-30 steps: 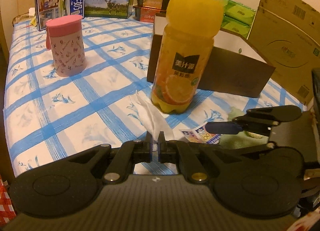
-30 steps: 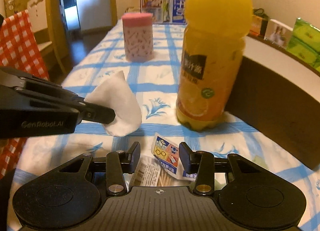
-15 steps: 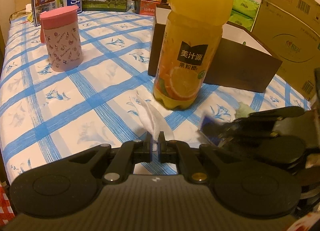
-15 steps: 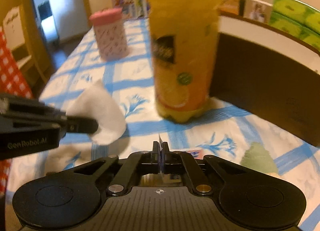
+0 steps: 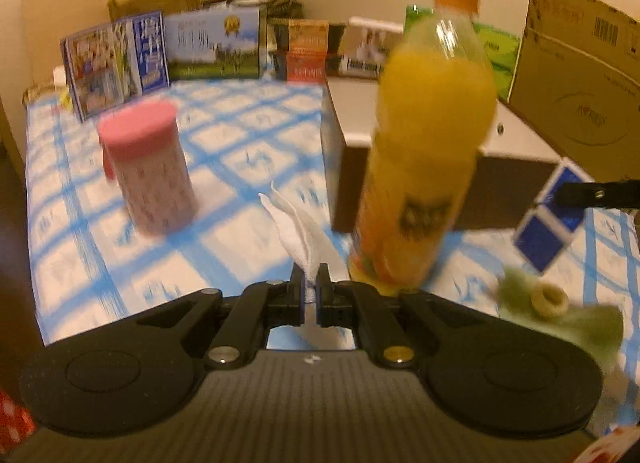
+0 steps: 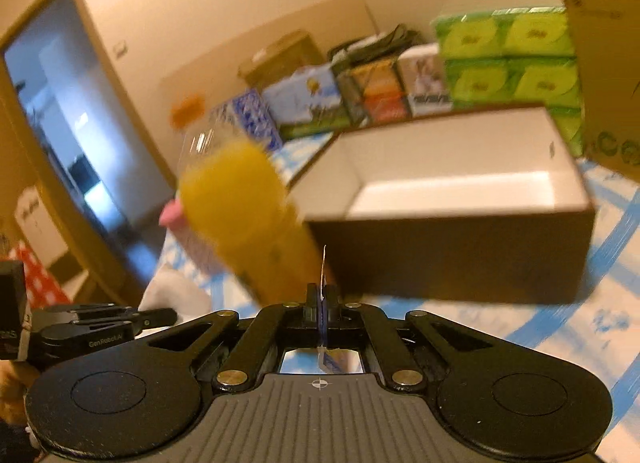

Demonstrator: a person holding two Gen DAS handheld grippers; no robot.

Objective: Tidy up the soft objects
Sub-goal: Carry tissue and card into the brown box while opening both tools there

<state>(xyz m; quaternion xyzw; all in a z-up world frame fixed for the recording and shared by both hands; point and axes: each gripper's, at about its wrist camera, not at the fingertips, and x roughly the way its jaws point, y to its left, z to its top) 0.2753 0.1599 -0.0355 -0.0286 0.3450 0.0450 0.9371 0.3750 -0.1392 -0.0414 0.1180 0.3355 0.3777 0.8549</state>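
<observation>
The right gripper (image 6: 322, 303) has lifted the blue packet (image 5: 550, 219) (pinched edge-on) off the table.

home | checked tablecloth (image 5: 224, 167) | milk cartons (image 5: 212, 45) | doorway (image 6: 60, 135)

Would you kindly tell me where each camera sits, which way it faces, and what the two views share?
Left wrist view: sits on the left gripper, looking along its fingers across the checked table toward the pink cup and boxes at the wall; the gripper is shut on a white cloth, and the right gripper's tip shows at the right edge, holding a blue packet.
Right wrist view: sits on the right gripper, tilted, facing the open box; the left gripper shows at lower left.
Shared: the juice bottle, the open box, the pink cup.
</observation>
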